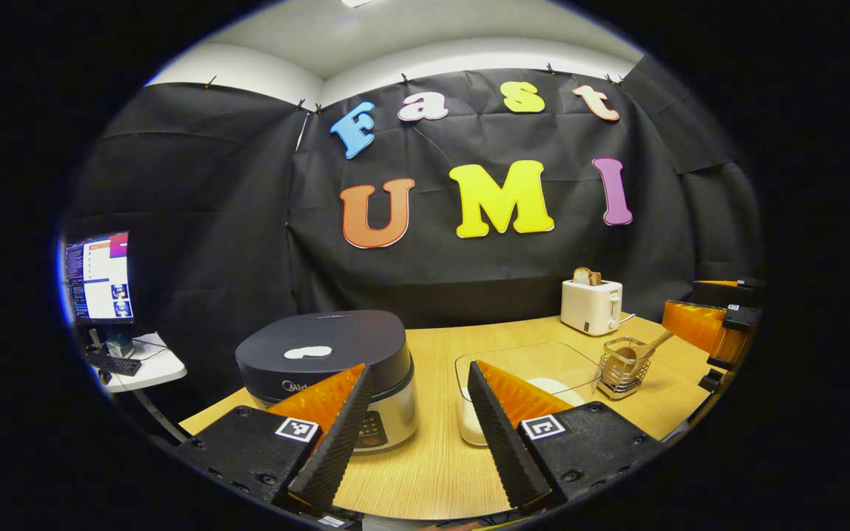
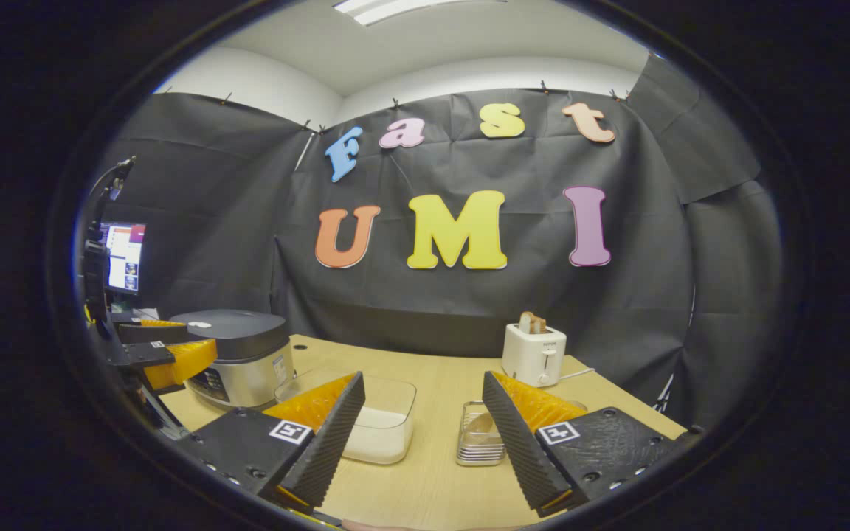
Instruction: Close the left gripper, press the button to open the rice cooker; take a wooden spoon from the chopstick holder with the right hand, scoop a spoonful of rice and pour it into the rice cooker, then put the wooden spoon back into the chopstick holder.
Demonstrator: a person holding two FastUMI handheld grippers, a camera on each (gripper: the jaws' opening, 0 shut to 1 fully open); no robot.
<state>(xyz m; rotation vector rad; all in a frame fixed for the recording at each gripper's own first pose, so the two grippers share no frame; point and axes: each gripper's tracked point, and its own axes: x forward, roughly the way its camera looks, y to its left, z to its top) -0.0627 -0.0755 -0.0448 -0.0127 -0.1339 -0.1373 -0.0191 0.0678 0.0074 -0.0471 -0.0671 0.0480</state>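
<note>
**Rice cooker shut, spoon in holder: nothing of the task done yet**

Rice cooker sits at lower left of the left gripper view, lid down; we read the first step as not yet done. The button is not clear to us; a control panel shows on the front, partly behind a finger.

Left gripper: released, fingers spread wide, nothing between them. It must be clenched before the press, so we judge that this comes first. In the right gripper view it shows at the left edge, near the cooker.

Right gripper: also released, holding nothing, above the desk.

Wooden spoon: standing tilted in the wire chopstick holder, right of centre in the left gripper view. We take it as untouched.

Rice: white, in a clear container at lower centre, between cooker and holder. No spoonful taken, as far as we can judge.

Left to do: clench, press, fetch spoon, scoop, pour, return spoon.

A toaster stands behind; not part of this.
</note>
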